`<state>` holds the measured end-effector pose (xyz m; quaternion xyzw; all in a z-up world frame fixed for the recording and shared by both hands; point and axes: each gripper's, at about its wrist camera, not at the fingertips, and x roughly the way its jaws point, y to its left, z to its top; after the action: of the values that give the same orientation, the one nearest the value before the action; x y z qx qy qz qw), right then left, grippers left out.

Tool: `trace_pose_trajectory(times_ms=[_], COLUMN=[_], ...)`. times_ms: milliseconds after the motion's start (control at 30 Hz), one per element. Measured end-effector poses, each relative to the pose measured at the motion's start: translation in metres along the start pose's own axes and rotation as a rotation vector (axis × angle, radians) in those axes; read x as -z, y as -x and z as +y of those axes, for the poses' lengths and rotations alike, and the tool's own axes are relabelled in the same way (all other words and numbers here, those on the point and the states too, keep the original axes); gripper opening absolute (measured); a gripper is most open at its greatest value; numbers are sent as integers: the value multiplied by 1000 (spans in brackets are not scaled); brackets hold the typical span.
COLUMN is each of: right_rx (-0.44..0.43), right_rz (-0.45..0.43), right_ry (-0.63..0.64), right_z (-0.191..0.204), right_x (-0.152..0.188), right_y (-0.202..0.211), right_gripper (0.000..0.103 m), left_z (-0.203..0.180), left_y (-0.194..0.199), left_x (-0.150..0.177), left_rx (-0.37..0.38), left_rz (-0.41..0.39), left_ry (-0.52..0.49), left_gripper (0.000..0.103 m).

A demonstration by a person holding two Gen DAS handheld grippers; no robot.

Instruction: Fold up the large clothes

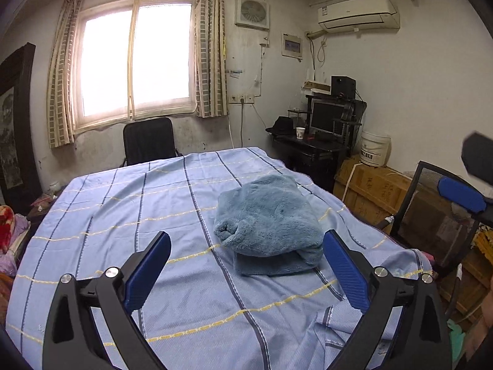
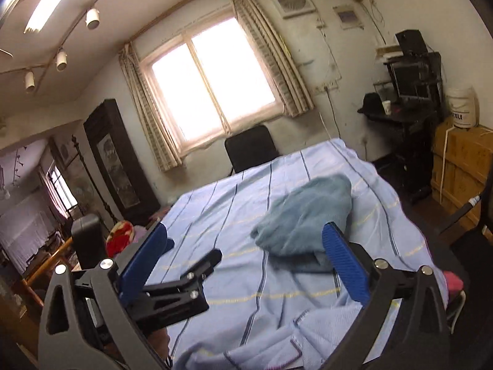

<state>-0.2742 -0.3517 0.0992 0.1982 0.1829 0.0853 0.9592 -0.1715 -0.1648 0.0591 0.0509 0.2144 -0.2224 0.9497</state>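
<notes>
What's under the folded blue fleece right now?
The fleece garment lies in a folded stack on the blue striped sheet; its own lower layer sticks out at the near edge. Whatever the sheet covers is hidden. Both tongs are open and clear of it.

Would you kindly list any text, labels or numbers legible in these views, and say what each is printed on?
None can be quoted with confidence.
White bucket: a dark printed line of characters, too blurred to read.
Yellow crate: faint large characters, not legible.
Air conditioner: small stickers, too small to read.
Wall panel: print too small to read.
Blue fleece garment: no visible text.
</notes>
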Motion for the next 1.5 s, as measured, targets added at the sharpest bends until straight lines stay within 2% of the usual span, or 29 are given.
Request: trace_pose_trajectory(times_ms=[100,167,267,333,400,467,500,633,767,867,1067,1500], right_rx=[70,72,71,83,149,291,325,346,423,457,431,417], right_rz=[-46,-107,-251,-296,-310,-274,-237,-25,65,91,124,145], right_ry=[26,45,90,113,153,186,186,134,112,115,126,120], right_z=[5,11,23,27,32,30,26,-3,-18,-25,-30,-30], right_x=[4,1,-8,-12,-13,-7,-5,9,18,23,30,36], right_y=[29,59,117,136,140,117,101,17,-29,-45,-68,-79], right_gripper=[98,98,98,98,98,98,98,98,98,98,98,98], left_z=[-1,0,-1,-3,-5,-7,-8,-15,-18,-13,-2,4], left_y=[11,22,36,42,43,41,39,24,10,-5,-28,-34], left_x=[3,4,2,0,0,1,2,9,14,17,20,19], left_rx=[-32,-43,-41,-38,-40,-42,-41,-60,-86,-88,-96,-100], left_rz=[-10,-32,-69,-80,-83,-74,-66,-21,4,38,96,115], left_ry=[-1,-2,0,-3,-5,-5,-7,-34,-56,-41,-2,25], left_gripper=[99,99,99,99,99,99,99,99,99,99,99,99])
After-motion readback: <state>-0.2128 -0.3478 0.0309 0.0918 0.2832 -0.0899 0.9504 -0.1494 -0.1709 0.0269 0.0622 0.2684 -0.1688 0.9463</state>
